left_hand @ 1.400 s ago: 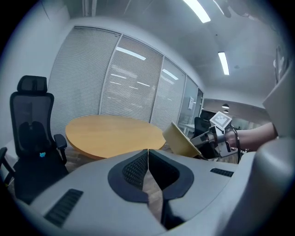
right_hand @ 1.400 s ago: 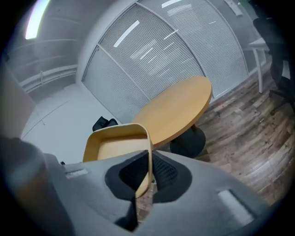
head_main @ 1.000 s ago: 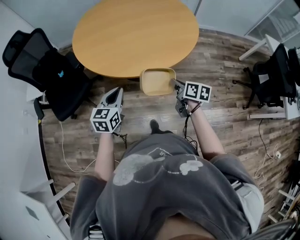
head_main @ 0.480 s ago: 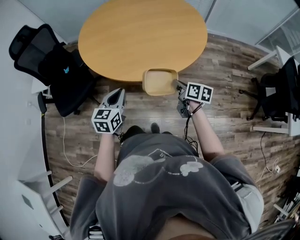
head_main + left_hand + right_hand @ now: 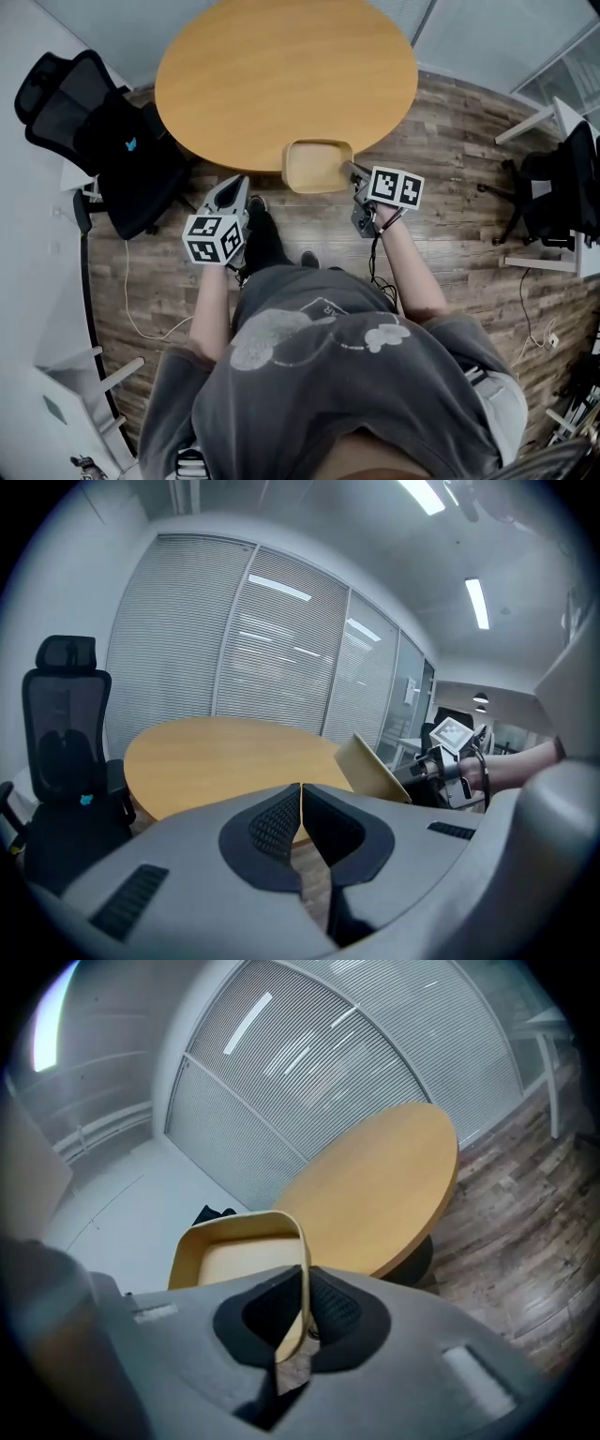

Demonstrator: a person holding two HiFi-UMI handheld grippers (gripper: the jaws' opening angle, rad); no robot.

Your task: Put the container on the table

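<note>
At the near edge of the round light-wood table [image 5: 281, 75], my right gripper [image 5: 353, 172] pinches one wall of the shallow tan container with rounded corners [image 5: 317, 167]. In the right gripper view the thin wall stands clamped between the jaws. The container hangs tilted in the air, overlapping the table's rim from above, and I judge it not yet set down. To do this well I should carry it further in over the tabletop, level it, and lower it until the base sits flat. Only then should I let go. My left gripper [image 5: 232, 187] is pressed together on nothing, off to the side.
</note>
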